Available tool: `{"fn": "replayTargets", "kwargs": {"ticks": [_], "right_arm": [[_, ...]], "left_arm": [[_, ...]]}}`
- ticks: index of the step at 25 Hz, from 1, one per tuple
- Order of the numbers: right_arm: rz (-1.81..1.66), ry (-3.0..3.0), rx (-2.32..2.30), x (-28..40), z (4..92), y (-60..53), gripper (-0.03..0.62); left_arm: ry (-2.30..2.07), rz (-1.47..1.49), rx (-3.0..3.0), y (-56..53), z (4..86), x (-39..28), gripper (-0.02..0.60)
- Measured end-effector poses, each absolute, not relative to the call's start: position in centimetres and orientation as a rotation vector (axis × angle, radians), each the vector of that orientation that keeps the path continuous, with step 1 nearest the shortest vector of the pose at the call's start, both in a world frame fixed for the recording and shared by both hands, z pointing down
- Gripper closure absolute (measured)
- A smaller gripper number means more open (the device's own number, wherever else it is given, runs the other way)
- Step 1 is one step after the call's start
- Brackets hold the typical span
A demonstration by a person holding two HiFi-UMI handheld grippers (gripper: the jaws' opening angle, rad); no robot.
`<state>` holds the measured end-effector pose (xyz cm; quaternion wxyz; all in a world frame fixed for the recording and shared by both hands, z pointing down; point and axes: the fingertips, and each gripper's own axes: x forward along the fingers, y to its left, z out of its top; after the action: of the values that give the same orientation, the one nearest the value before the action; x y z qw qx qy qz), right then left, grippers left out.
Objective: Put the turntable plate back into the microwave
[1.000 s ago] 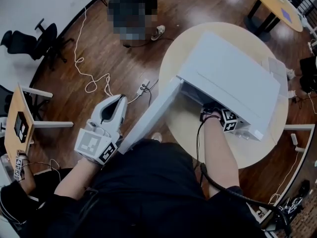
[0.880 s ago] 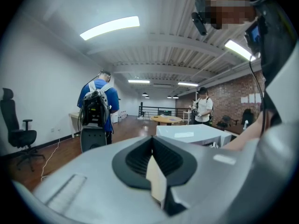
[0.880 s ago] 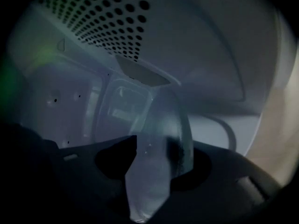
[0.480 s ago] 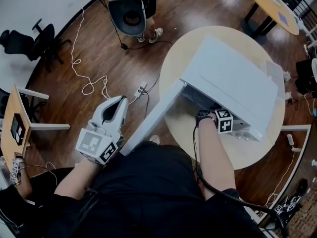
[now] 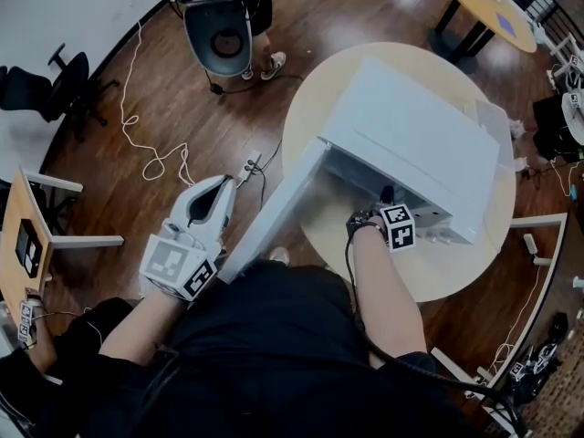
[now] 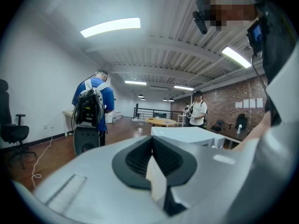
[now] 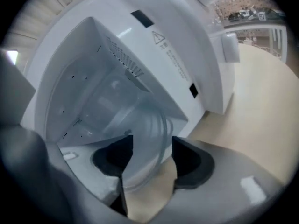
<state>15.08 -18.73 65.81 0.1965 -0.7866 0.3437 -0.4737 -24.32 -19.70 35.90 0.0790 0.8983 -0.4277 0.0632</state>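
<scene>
The white microwave (image 5: 415,140) stands on a round beige table (image 5: 452,276) with its door (image 5: 274,210) swung wide open toward me. The clear glass turntable plate (image 7: 142,122) lies tilted in the cavity mouth, its rim between the jaws of my right gripper (image 7: 150,149). Those jaws have just been opening, and their dark pads now stand apart from the glass. In the head view my right gripper (image 5: 391,210) sits at the cavity's front edge, fingertips hidden inside. My left gripper (image 5: 217,190) hangs left of the door, shut and empty, with its pads meeting in the left gripper view (image 6: 152,158).
A person with a backpack stands by a grey bucket-shaped stand (image 5: 219,35) beyond the table. A white cable (image 5: 151,153) and power strip (image 5: 249,166) lie on the wooden floor. A small desk (image 5: 23,235) is at the left, another round table (image 5: 488,3) far right.
My right hand has drawn back out of the microwave cavity toward me. The left gripper has stayed where it was.
</scene>
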Motion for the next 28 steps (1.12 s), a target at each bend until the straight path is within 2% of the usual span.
{"fn": "replayTargets", "kwargs": {"ticks": [5, 10, 14, 17, 21, 23, 25, 28], "right_arm": [[-1.396, 0.987, -2.142, 14.5, 67.1, -15.9, 0.336], [-1.361, 1.544, -2.142, 12.0, 63.9, -12.8, 0.337], [-0.954, 2.106, -2.245, 12.9, 56.0, -8.9, 0.339], [-0.554, 2.414, -2.278, 13.2, 49.6, -6.6, 0.373], [-0.363, 2.404, -2.338, 15.4, 45.0, -4.1, 0.396], [-0.312, 2.282, -2.406, 17.0, 43.6, -2.9, 0.441], [-0.248, 2.188, -2.456, 17.9, 42.5, -1.8, 0.525], [-0.198, 2.124, -2.476, 18.0, 41.8, -1.1, 0.592]], "left_arm": [[-1.215, 0.183, 2.715, -18.7, 35.7, -22.4, 0.574], [-1.128, 0.155, 2.737, -17.6, 35.8, -19.7, 0.574], [-0.988, 0.099, 2.719, -16.9, 36.4, -16.1, 0.574], [-0.866, 0.095, 2.705, -16.6, 37.7, -12.6, 0.574], [-0.795, 0.112, 2.725, -16.3, 38.9, -8.2, 0.574], [-0.791, 0.129, 2.771, -16.1, 39.5, -6.3, 0.574], [-0.796, 0.152, 2.812, -15.8, 40.0, -5.0, 0.574], [-0.809, 0.197, 2.833, -15.8, 40.9, -4.3, 0.574]]}}
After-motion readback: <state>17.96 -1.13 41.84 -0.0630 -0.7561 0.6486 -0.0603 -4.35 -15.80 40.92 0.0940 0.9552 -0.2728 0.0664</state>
